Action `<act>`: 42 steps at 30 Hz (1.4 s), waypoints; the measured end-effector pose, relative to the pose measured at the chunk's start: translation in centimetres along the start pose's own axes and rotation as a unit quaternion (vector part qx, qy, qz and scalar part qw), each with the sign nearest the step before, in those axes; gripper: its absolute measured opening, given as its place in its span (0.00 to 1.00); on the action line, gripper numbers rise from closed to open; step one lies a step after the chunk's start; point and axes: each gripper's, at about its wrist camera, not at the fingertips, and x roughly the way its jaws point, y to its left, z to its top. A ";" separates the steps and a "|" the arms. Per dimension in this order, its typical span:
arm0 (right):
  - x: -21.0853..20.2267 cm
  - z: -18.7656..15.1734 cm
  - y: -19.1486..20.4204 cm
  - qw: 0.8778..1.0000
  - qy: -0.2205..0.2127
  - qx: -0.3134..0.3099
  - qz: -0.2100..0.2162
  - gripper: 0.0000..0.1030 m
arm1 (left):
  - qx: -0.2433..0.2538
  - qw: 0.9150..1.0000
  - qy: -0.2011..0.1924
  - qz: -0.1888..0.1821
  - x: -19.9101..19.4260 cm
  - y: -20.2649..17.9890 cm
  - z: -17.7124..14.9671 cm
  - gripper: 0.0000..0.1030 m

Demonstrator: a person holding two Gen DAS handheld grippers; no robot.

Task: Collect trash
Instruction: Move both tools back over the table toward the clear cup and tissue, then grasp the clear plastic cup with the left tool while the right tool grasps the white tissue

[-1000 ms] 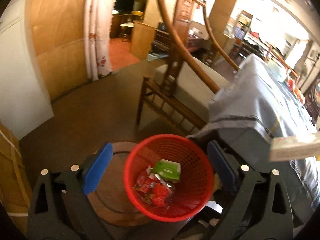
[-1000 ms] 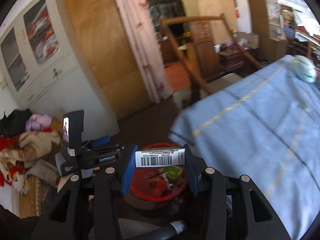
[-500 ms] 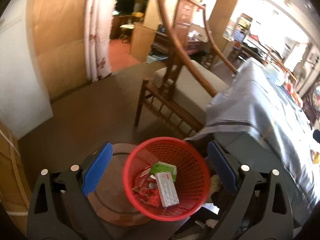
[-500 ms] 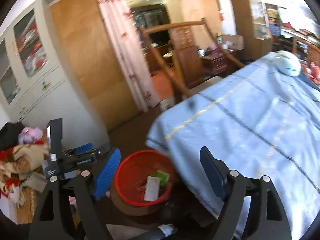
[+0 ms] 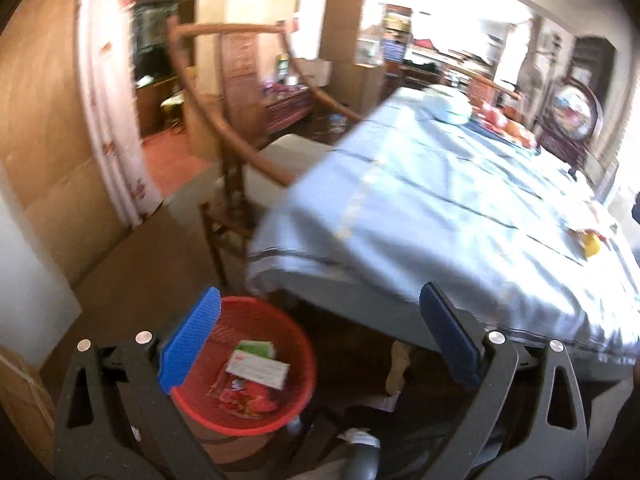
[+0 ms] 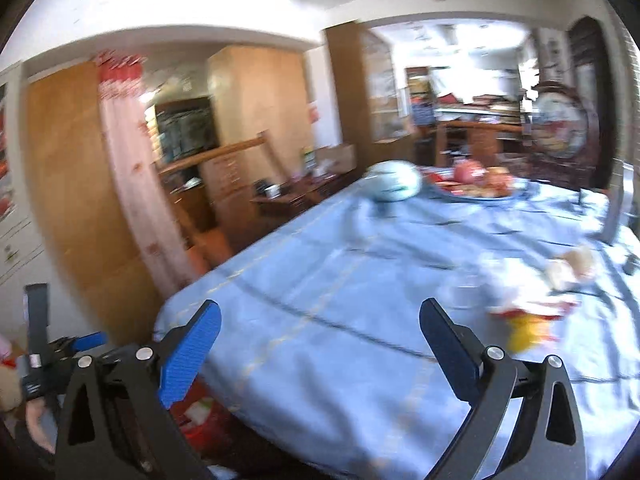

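Note:
The red mesh basket [image 5: 280, 404] stands on the floor by the table's corner. In it lie a white box [image 5: 258, 371], a green packet [image 5: 256, 347] and red wrappers. My left gripper [image 5: 320, 340] hangs open above and right of the basket with nothing between its fingers. Over the blue tablecloth [image 6: 340, 280] my right gripper [image 6: 320, 344] has its jaws opening wide, with nothing between them. Yellow and red wrappers [image 6: 524, 328] and crumpled pale scraps [image 6: 568, 268] lie on the cloth to the right. A sliver of the basket [image 6: 200, 412] shows under the table edge.
A wooden armchair [image 5: 240, 152] stands at the table's far corner, near the basket. At the far end of the table sit a pale round object [image 6: 394, 186] and a dish of food [image 6: 476, 188]. A curtain [image 6: 136, 184] and wooden cabinets line the left wall.
The right gripper let go of the white barcoded box, which now lies in the basket, and its jaws spread wide. Both grippers swung up and right toward the table.

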 end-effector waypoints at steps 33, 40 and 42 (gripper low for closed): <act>-5.2 -4.9 -25.1 0.964 -0.025 0.210 -0.161 0.95 | 0.197 0.961 0.112 -0.161 19.7 -36.5 10.0 0.94; 0.1 -2.1 -24.7 0.973 0.030 0.197 -0.112 0.95 | 0.160 0.963 0.136 -0.167 22.0 -34.6 10.5 0.93; 1.7 -1.4 -24.6 0.975 0.045 0.196 -0.097 0.95 | 0.150 0.968 0.124 -0.160 21.9 -33.5 11.1 0.93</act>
